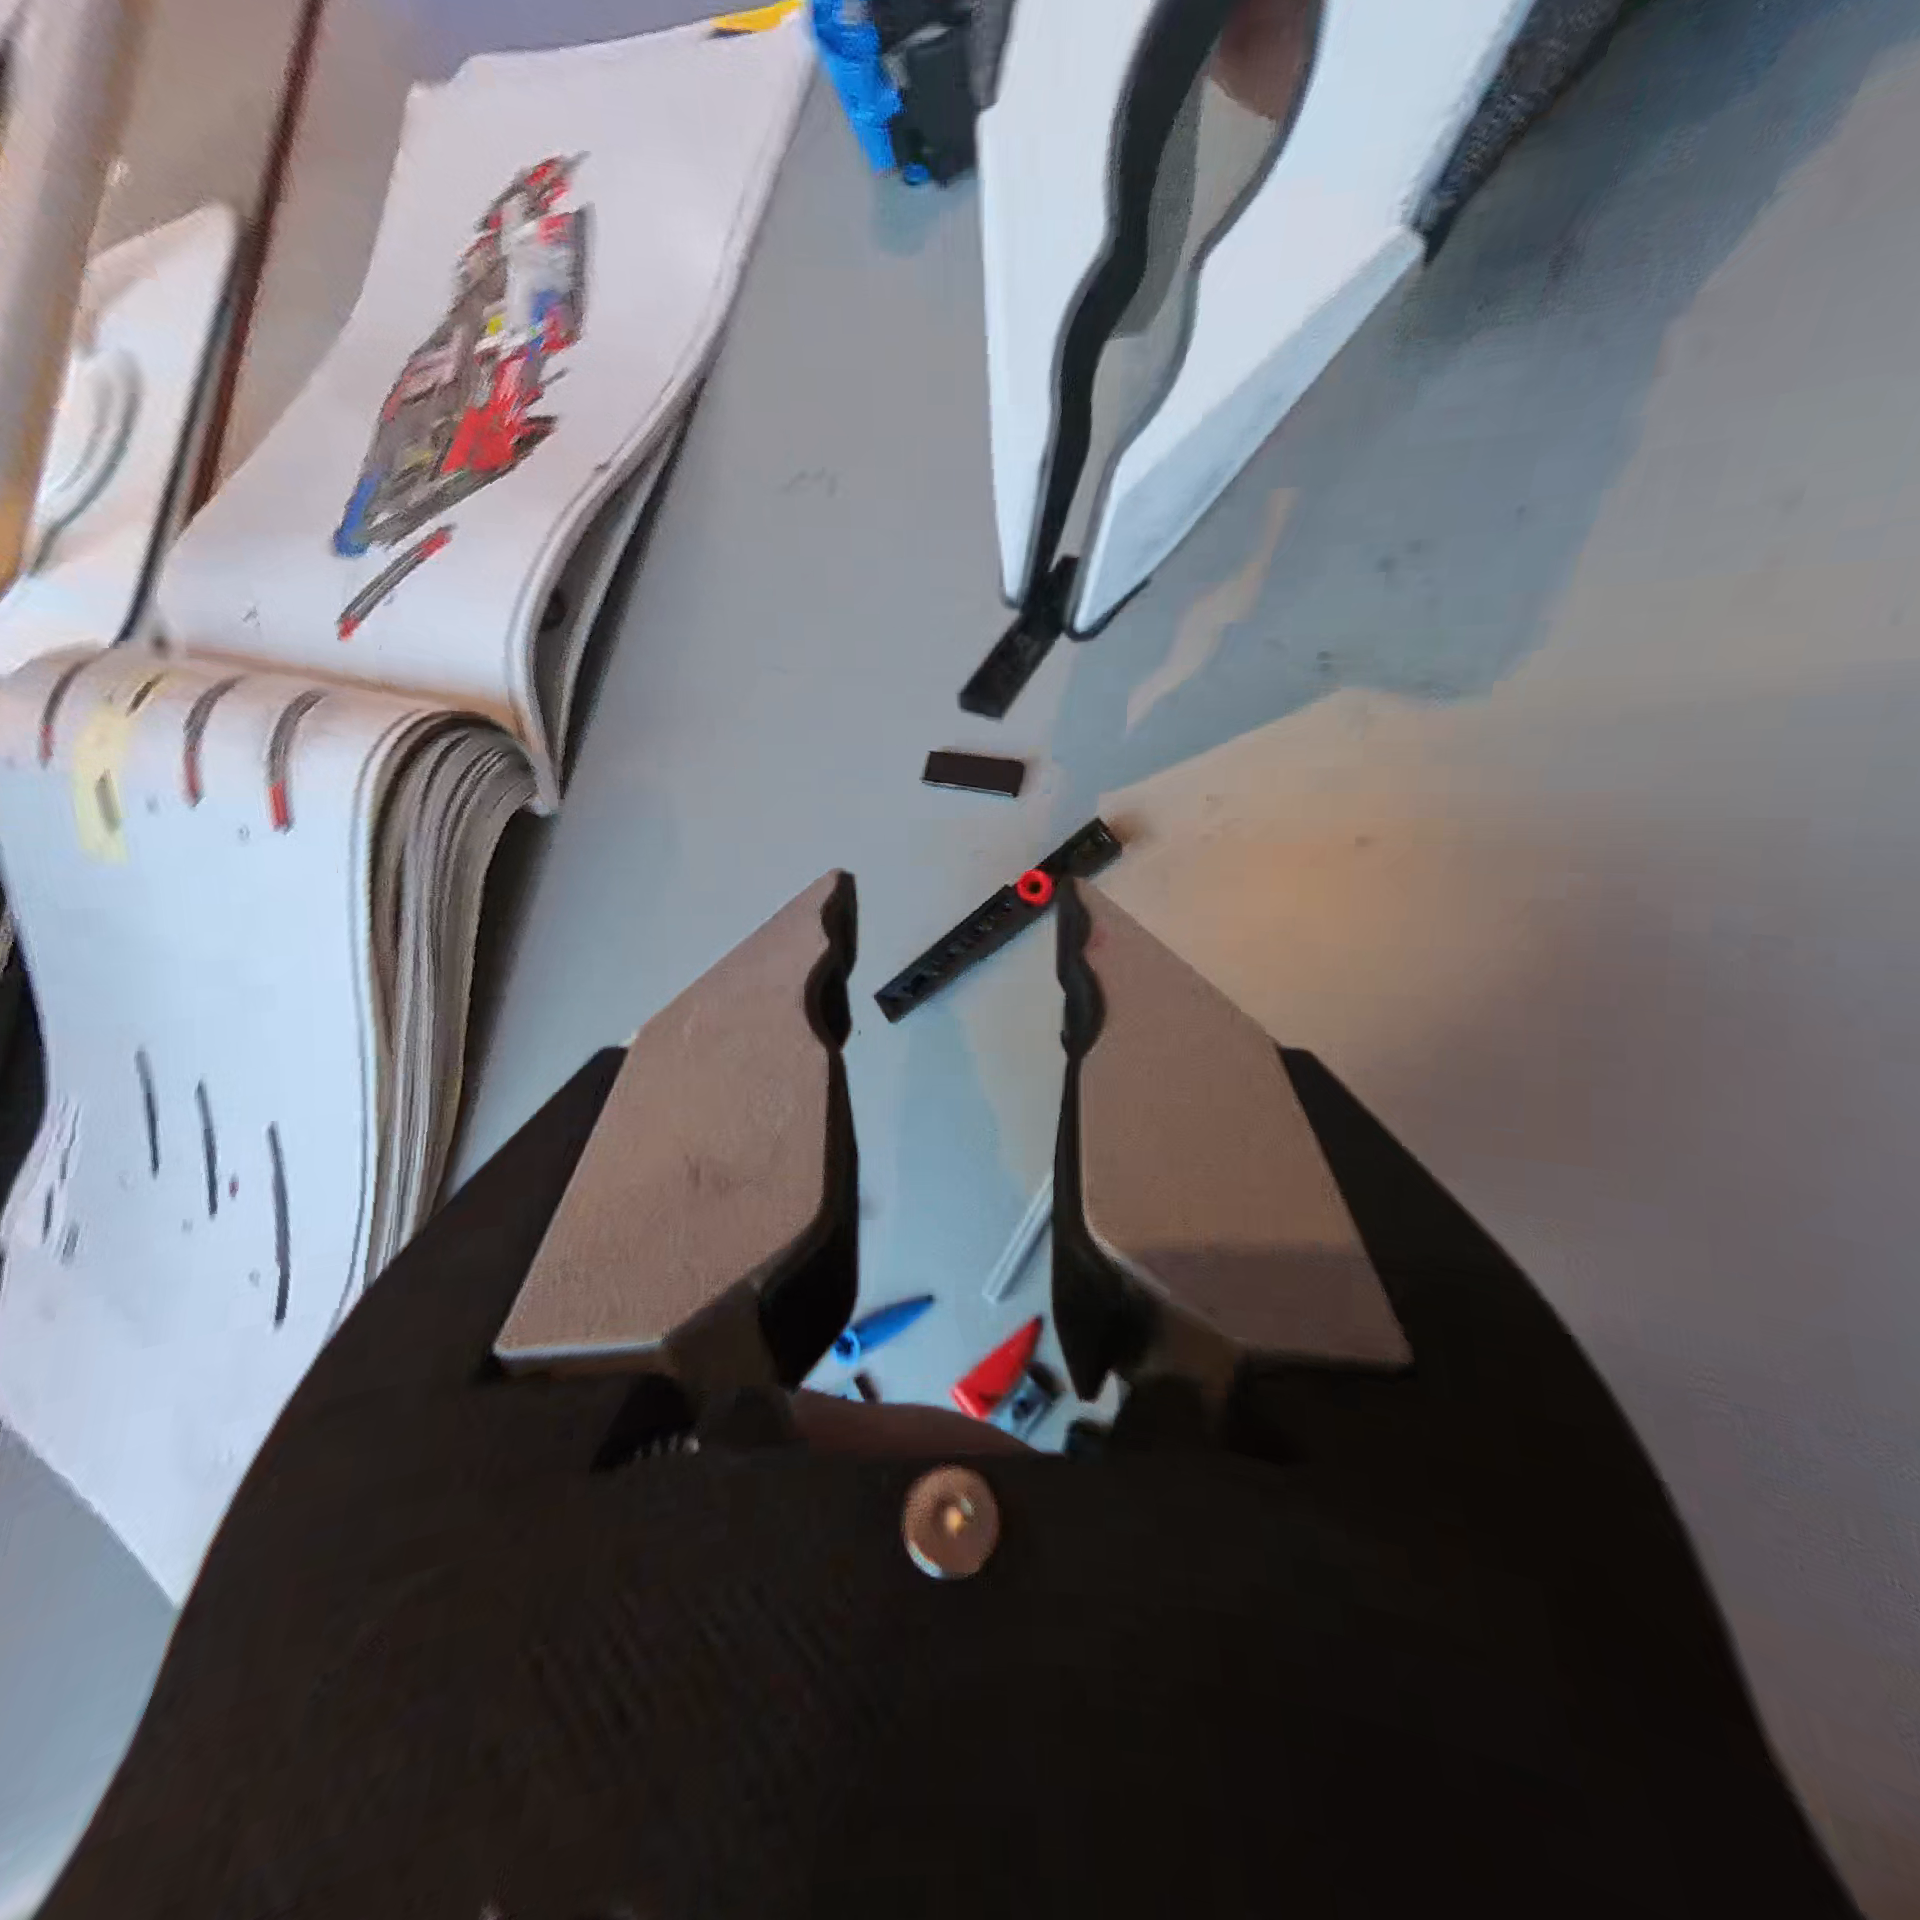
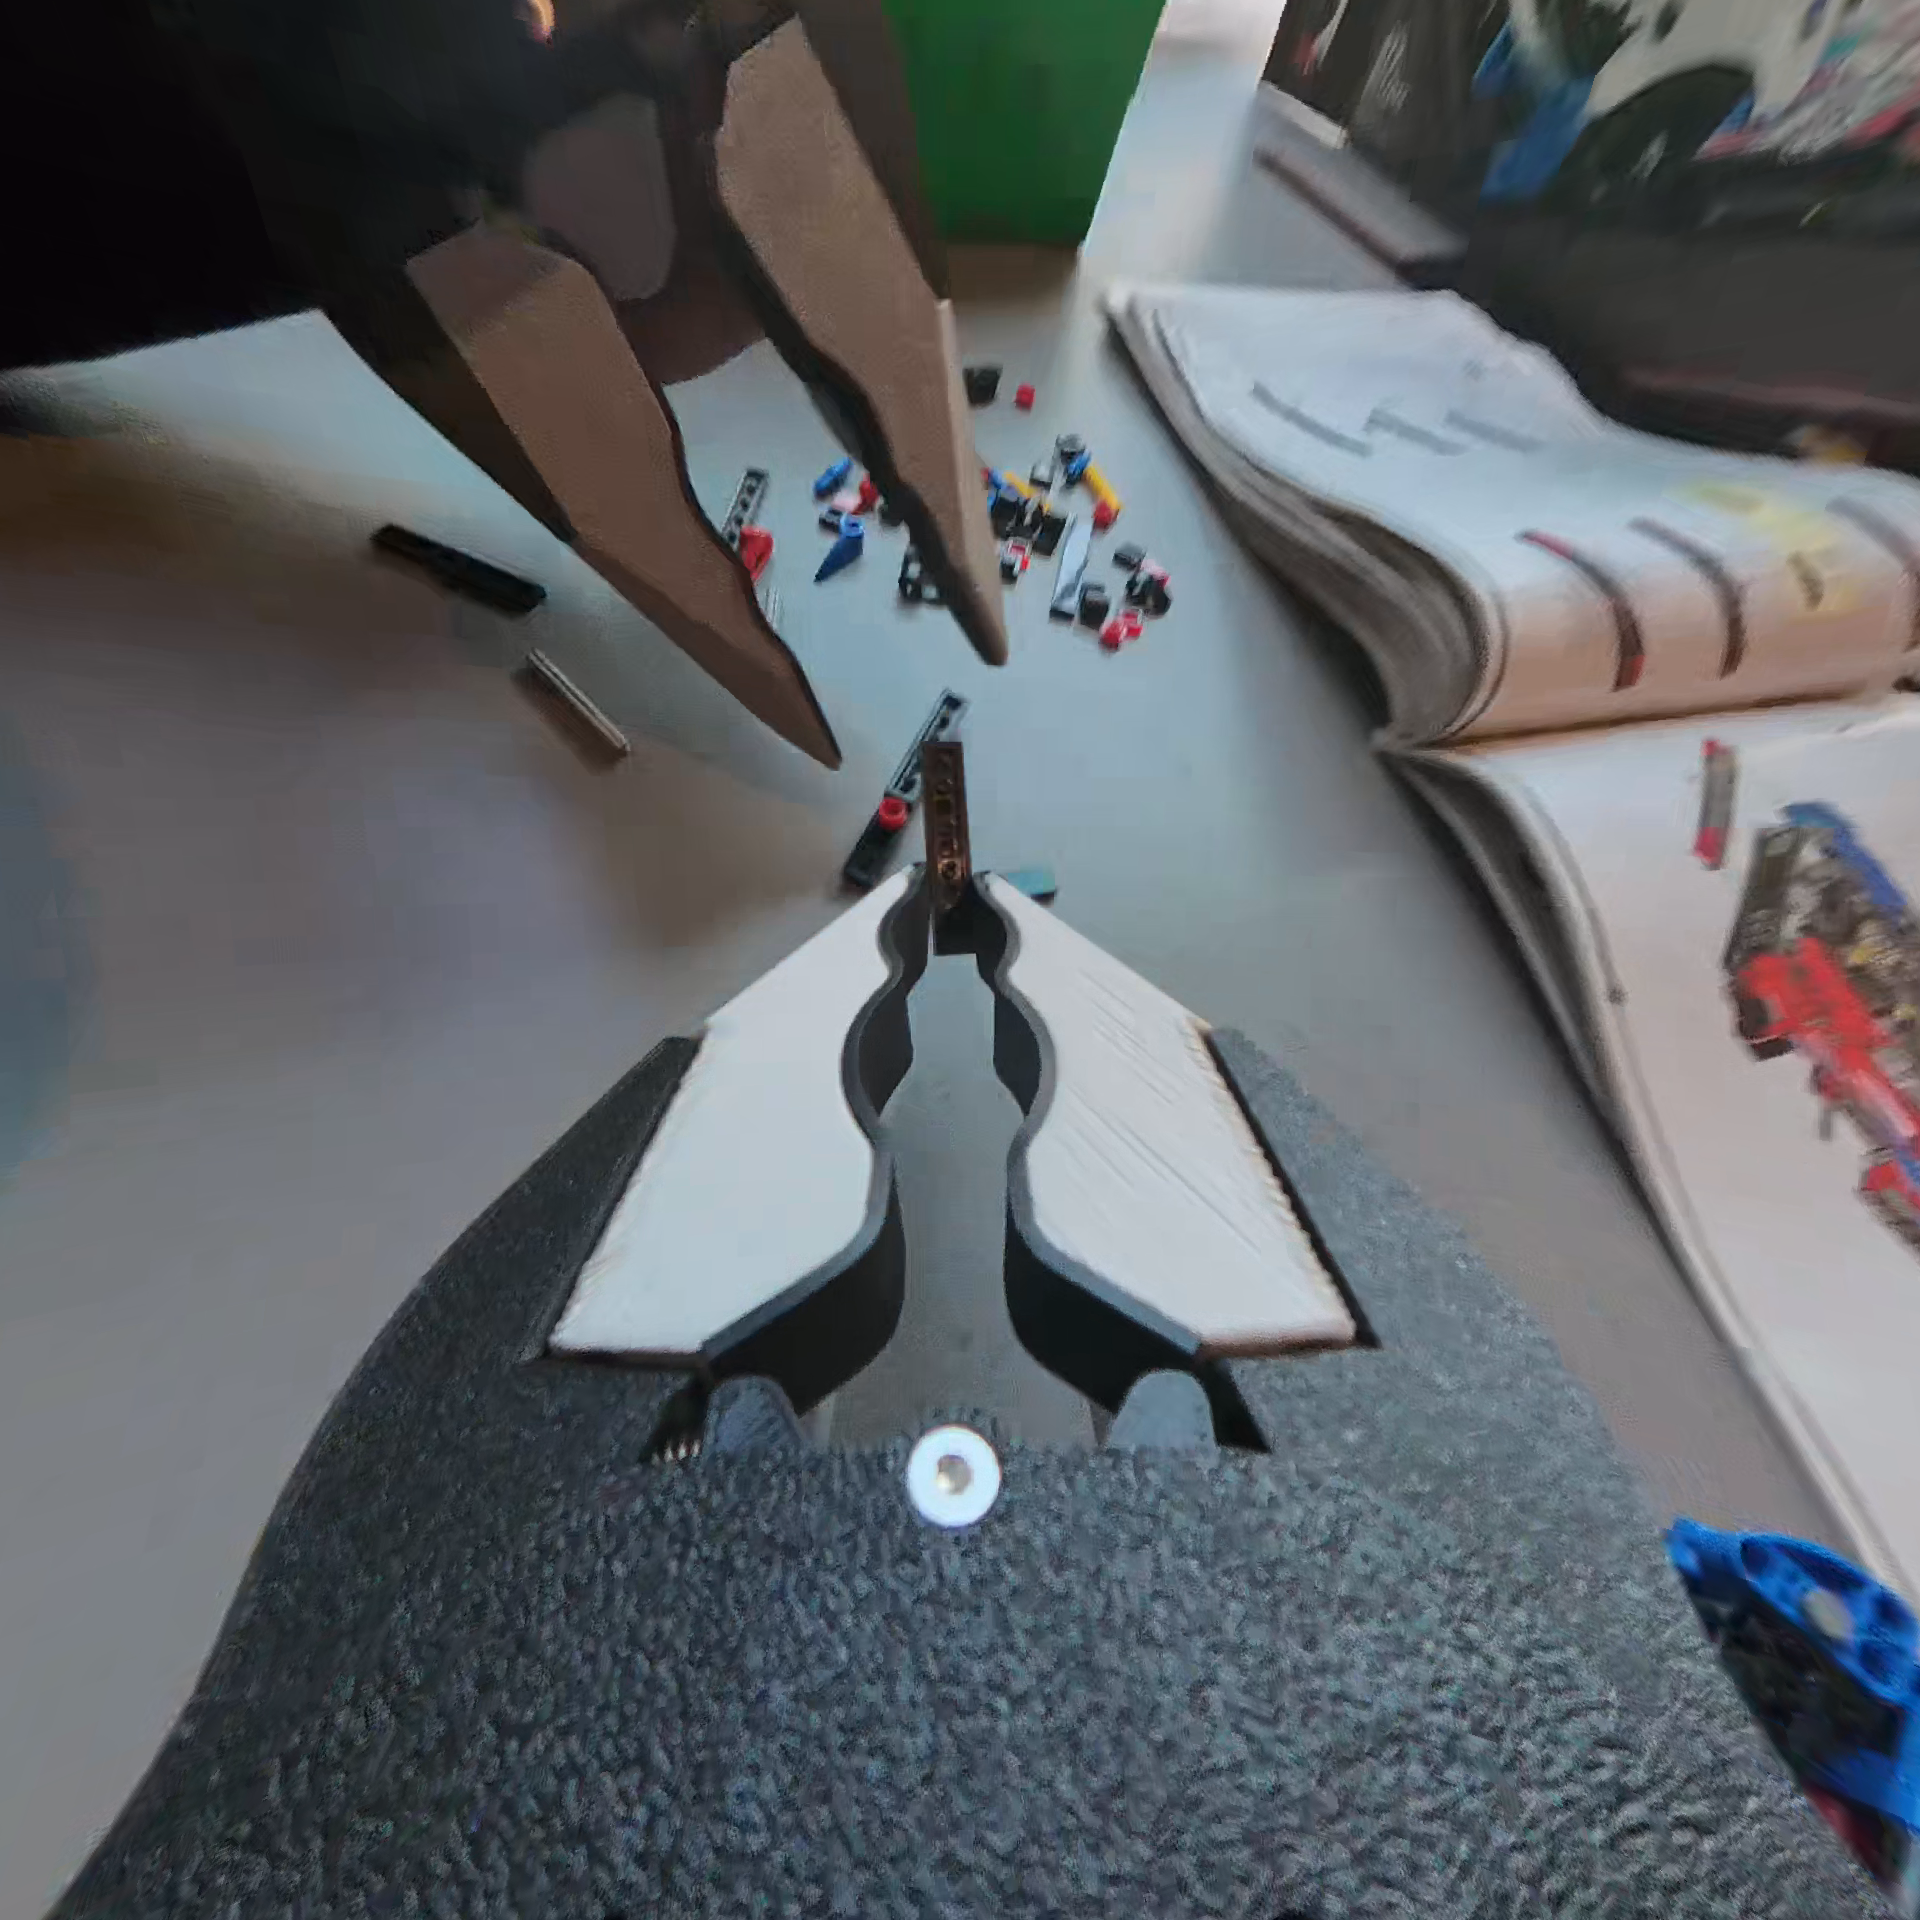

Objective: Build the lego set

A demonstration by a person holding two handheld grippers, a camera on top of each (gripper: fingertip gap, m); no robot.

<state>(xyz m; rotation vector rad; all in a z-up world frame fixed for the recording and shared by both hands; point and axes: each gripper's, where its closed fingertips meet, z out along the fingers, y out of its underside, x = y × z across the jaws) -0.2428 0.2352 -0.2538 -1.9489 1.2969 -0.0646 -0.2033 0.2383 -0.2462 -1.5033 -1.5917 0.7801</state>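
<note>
The right claw [image 2: 948,883] pinches a black plate [image 2: 945,821] by one end, leaving its studs free for joining. Just beyond, under the open, empty left claw [image 1: 956,894], lies the strip [image 1: 992,925] with a red pin [image 1: 1033,885], probably the partner piece. Farther off, the manual [image 2: 1558,582].

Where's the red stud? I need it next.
In the left wrist view, the red stud sits on the long black plate lying on the table, just beyond the open left gripper.
</note>
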